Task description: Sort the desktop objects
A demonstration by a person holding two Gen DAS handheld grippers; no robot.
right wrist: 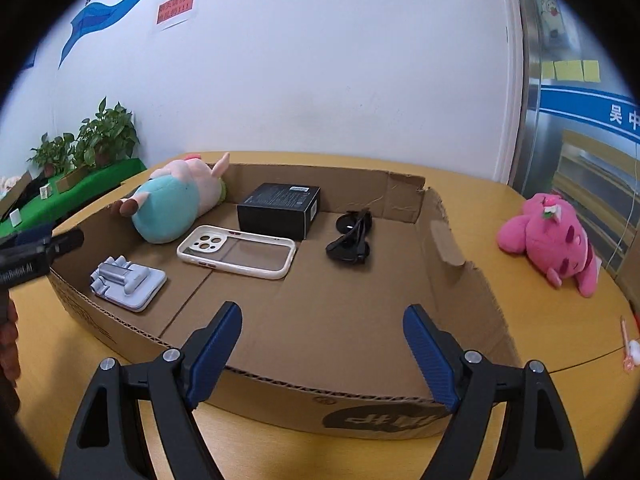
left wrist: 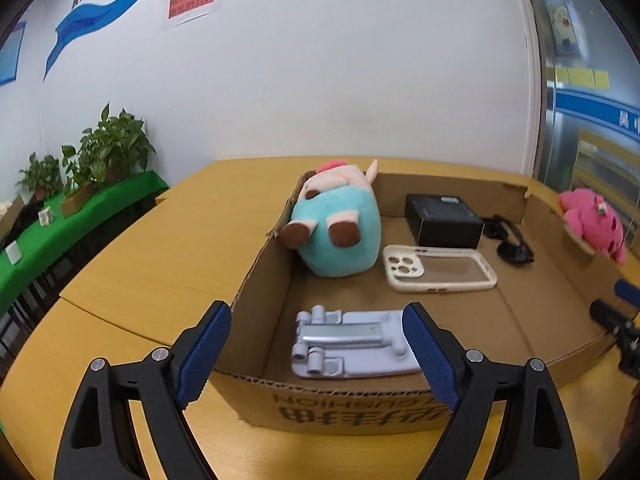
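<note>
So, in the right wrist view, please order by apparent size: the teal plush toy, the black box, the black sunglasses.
1. Teal plush toy, largest.
2. Black box.
3. Black sunglasses, smallest.
All lie at similar depth, so the ranking seems safe.

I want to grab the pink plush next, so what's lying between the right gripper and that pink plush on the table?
In the right wrist view, the cardboard box's right wall stands between the right gripper and the pink plush; beyond it, only bare table.
</note>
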